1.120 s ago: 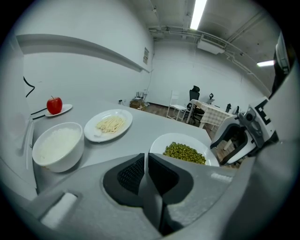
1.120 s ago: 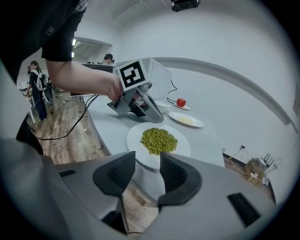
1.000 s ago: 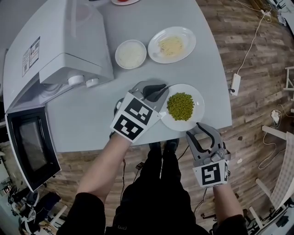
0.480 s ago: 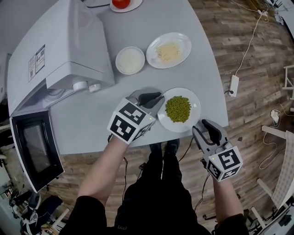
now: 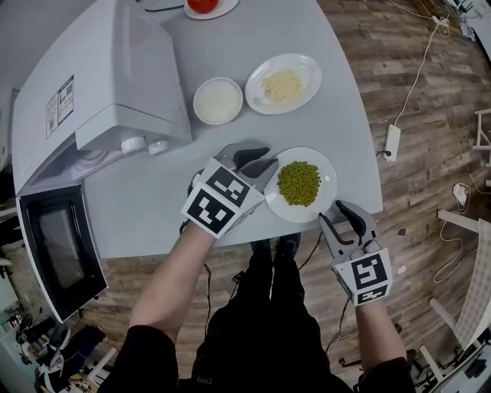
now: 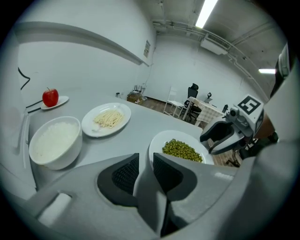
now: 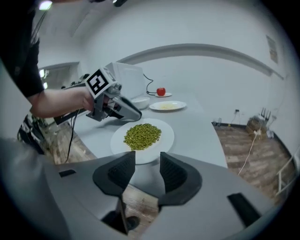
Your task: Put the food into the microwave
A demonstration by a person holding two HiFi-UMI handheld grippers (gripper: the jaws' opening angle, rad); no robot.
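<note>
A white plate of green peas [image 5: 301,184] lies near the table's front edge, also seen in the left gripper view [image 6: 180,149] and the right gripper view [image 7: 143,136]. My left gripper [image 5: 259,161] is at the plate's left rim; its jaws [image 6: 145,157] stand a narrow gap apart, with the rim at their tips. Off the table's front edge, my right gripper [image 5: 344,215] is open, and its jaws [image 7: 147,164] point at the plate's near rim without touching it. The white microwave [image 5: 100,77] stands at the left with its door [image 5: 57,249] swung open.
A bowl of rice [image 5: 218,100] and a plate of noodles [image 5: 282,83] sit behind the peas. An apple on a saucer [image 5: 202,4] is at the far edge. The table edge [image 5: 230,242] runs just before me. A power adapter [image 5: 392,142] lies on the wooden floor.
The right gripper has shifted and twisted slightly by the plate's front rim. The left gripper stays at the left rim. The plate of peas has not moved on the table.
</note>
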